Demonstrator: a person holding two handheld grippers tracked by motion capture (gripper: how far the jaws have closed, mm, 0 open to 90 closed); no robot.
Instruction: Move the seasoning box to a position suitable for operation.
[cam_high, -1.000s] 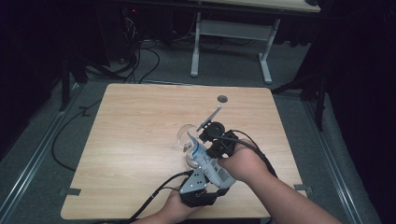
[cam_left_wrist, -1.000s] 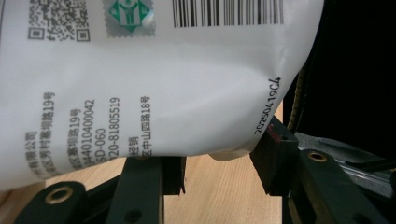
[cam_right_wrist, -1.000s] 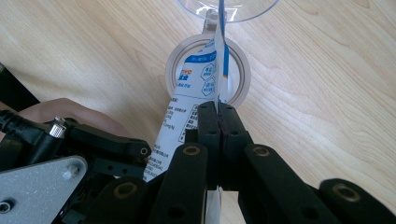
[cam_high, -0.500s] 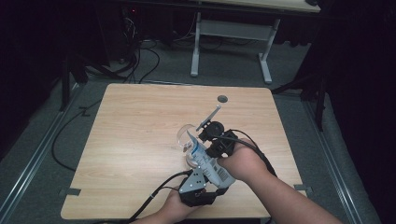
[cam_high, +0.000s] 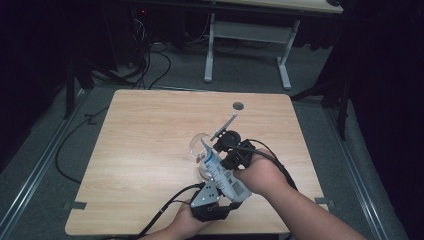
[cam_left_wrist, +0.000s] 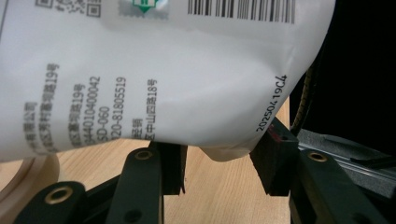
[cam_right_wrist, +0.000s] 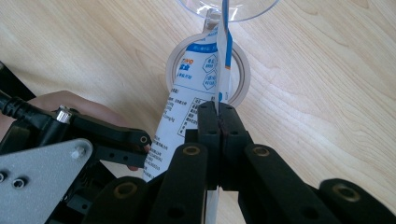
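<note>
Glossy white pouch (cam_high: 223, 172), soft, blue-printed, clamped flat by right gripper (cam_right_wrist: 218, 122); left gripper (cam_left_wrist: 217, 163) straddles its bottom corner, grip uncertain. Clear glass (cam_high: 200, 146), tape roll (cam_right_wrist: 240, 70) adjacent on wooden table (cam_high: 150, 130).

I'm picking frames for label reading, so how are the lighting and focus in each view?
High view: table evenly lit, surroundings almost black, pouch print too small to read. Left gripper view: pouch close to the lens, small print readable but soft. Right gripper view: wood grain sharp, right tool and pouch edge clear.
</note>
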